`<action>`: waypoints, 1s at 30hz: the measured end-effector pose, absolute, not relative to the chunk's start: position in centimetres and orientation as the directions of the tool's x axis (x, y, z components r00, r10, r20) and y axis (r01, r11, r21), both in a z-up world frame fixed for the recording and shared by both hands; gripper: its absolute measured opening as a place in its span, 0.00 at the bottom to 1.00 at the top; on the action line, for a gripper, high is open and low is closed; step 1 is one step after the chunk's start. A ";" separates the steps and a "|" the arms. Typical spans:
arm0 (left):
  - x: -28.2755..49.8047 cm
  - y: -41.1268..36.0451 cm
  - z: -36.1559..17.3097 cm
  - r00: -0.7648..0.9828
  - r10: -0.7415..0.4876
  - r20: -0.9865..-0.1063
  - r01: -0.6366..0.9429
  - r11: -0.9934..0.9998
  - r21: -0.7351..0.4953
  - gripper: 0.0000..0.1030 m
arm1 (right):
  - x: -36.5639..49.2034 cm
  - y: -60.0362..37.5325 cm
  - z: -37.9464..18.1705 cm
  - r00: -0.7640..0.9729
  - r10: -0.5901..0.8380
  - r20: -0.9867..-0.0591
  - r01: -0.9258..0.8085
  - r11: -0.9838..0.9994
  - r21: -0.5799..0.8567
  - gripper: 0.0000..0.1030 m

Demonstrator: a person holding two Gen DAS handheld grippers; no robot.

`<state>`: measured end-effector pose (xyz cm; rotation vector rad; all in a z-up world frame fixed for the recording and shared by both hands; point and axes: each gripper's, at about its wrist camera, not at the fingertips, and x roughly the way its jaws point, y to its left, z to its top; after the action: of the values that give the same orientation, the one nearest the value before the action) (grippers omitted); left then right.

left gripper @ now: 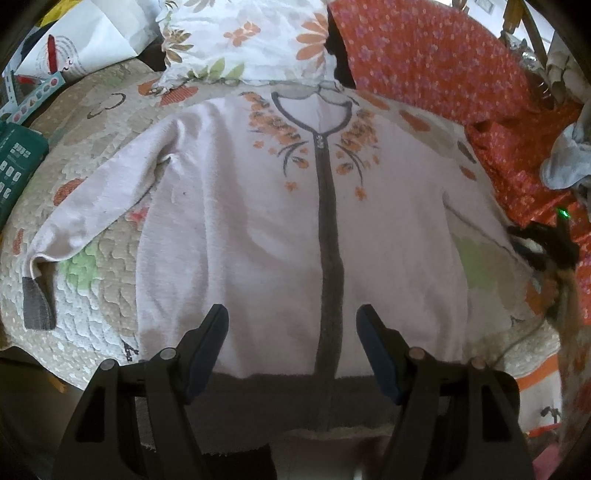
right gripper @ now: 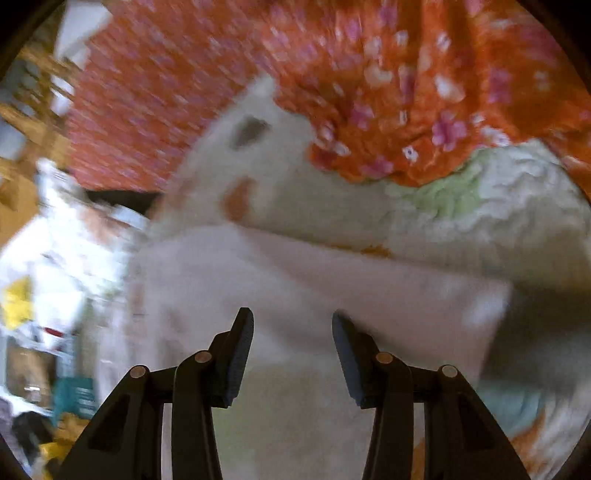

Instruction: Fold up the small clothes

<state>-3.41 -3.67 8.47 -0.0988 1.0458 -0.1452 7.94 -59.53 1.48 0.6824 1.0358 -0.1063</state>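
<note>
A pale pink zip jacket [left gripper: 240, 221] lies flat and front up on the quilt [left gripper: 85, 295]. It has a grey zipper [left gripper: 327, 240] down its middle and orange flower prints by the collar. Its left sleeve [left gripper: 92, 206] spreads out to the side and ends in a grey cuff [left gripper: 35, 306]. My left gripper [left gripper: 291, 317] hovers open over the hem, one finger on each side of the zipper, holding nothing. The right wrist view is blurred. There my right gripper [right gripper: 291, 319] stands open above the jacket's other sleeve [right gripper: 369, 288], with a clear gap between the pads.
An orange flowered cloth [left gripper: 424, 55] is heaped at the back right, and its edge [right gripper: 388, 110] lies just beyond the sleeve. A floral pillow [left gripper: 240, 33] sits behind the collar. A green box [left gripper: 14, 166] is at the left edge, a grey cloth [left gripper: 569, 155] at the right.
</note>
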 end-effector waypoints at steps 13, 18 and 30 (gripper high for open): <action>-1.6 -4.7 7.1 0.472 -0.190 -0.861 0.069 0.982 -0.178 0.69 | -0.1 -64.9 8.7 0.676 -0.060 -0.734 0.515 0.751 0.413 0.47; -2.0 -4.8 7.3 0.473 -0.210 -0.856 0.071 0.977 -0.201 0.69 | -5.0 -63.3 7.2 0.638 -0.127 -0.760 0.545 0.771 0.329 0.58; -4.1 -3.2 9.9 0.531 -0.156 -0.833 0.027 0.986 -0.167 0.69 | 0.1 -65.5 5.3 0.414 -0.465 -0.783 0.612 0.779 -0.140 0.43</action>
<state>-4.12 -3.21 9.95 -0.1394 1.0058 -0.1095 0.05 -65.49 5.31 0.1779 0.9216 -0.6815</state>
